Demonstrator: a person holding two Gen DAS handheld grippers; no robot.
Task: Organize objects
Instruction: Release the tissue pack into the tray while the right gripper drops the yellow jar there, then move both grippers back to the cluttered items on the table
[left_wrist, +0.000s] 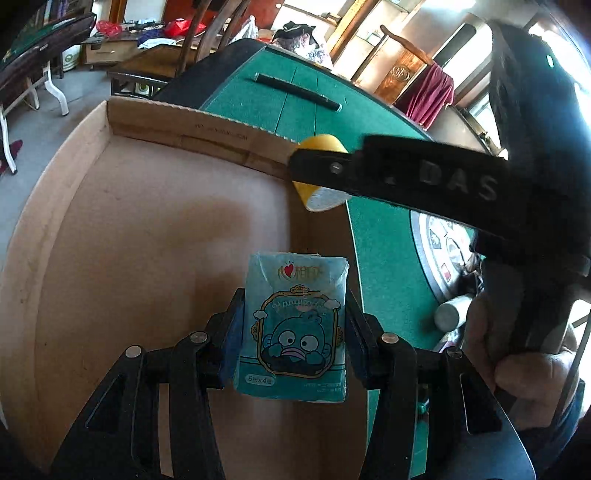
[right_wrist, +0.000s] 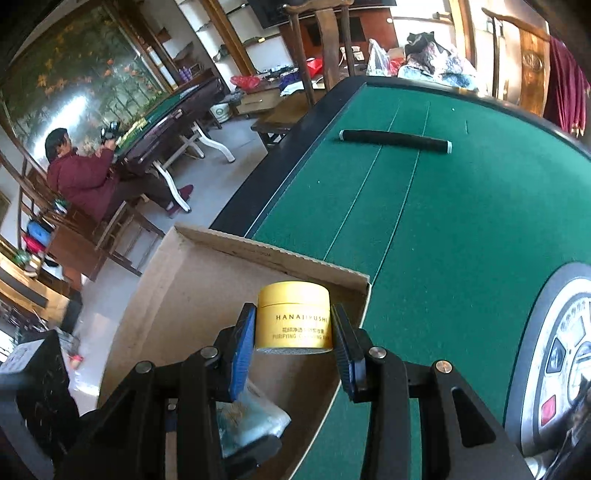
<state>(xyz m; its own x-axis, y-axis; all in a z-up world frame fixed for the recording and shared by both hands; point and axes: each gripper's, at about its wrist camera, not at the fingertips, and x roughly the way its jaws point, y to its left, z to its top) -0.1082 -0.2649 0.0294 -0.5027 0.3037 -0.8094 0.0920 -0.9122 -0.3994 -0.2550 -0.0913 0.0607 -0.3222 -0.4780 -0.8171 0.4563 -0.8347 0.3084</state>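
Left gripper (left_wrist: 291, 332), seen from its own camera, pinches a blue tissue pack (left_wrist: 291, 328) between its blue pads, holding it above the floor of an open cardboard box (left_wrist: 147, 236) near the box's right wall. Just beyond that wall, the right gripper's black body crosses the frame with a yellow jar (left_wrist: 320, 146) at its tip. A hand (left_wrist: 517, 354) grips its handle.

Right gripper (right_wrist: 293, 332), in its own view, clamps the yellow jar (right_wrist: 293, 319) upright over the box's (right_wrist: 207, 280) far right corner, at the edge of the green table (right_wrist: 443, 229). A black tube (right_wrist: 395, 141) lies well apart near the table's far edge.
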